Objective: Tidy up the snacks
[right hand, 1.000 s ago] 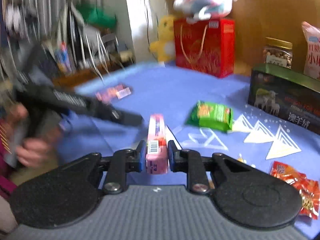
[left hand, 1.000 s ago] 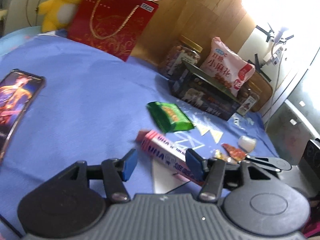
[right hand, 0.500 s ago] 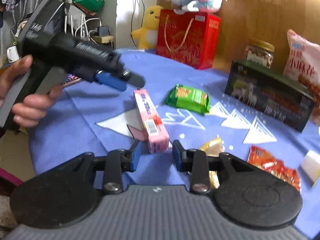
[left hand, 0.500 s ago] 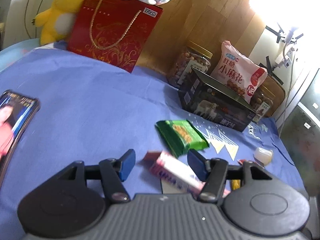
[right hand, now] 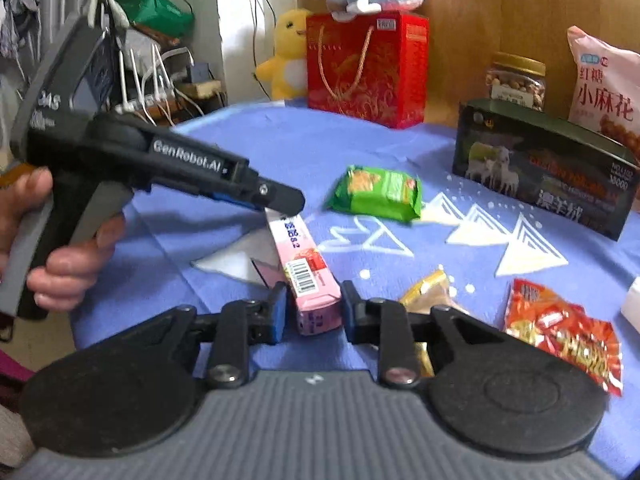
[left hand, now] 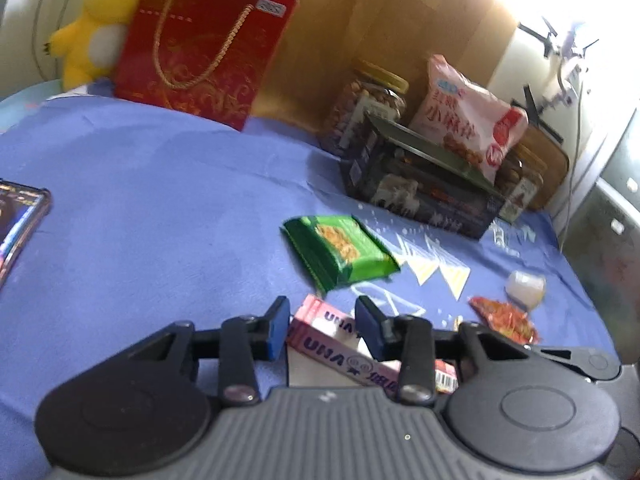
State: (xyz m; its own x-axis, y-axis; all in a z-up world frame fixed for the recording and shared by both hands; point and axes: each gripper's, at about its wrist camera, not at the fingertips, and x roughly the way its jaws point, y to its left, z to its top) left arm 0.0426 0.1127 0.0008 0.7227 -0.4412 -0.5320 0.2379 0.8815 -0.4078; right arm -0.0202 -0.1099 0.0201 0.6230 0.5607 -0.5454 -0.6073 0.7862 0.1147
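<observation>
A: The pink box (right hand: 306,276) lies on the blue cloth (left hand: 160,200), one end between the right gripper's (right hand: 313,312) jaws. Those jaws stand a little apart from its sides, so nothing is clamped there. They have been closing slightly.

B: And the left gripper (left hand: 322,328)?

A: It sits over the box's far end. Its jaws have just been closing and now flank that end closely. Whether the pads (left hand: 278,330) press on the cardboard, the pictures cannot tell.

B: What could go wrong?

A: Probably a tug between the two tools. If both close on one light box and the hands pull in different directions, it may twist, crush or pop free. A grip at the very end could also let it pivot and knock the green packet (left hand: 340,252) just beyond it.

B: What differs from a second ago?

A: Then the left jaws stood wide, with the box lying slantwise ahead of them; now they are narrow around its end. In the right view the left gripper was a blur off to the side; now it hangs directly over the box. The green packet, dark box (right hand: 544,172) and red wrapper (right hand: 560,332) lie as before.
</observation>
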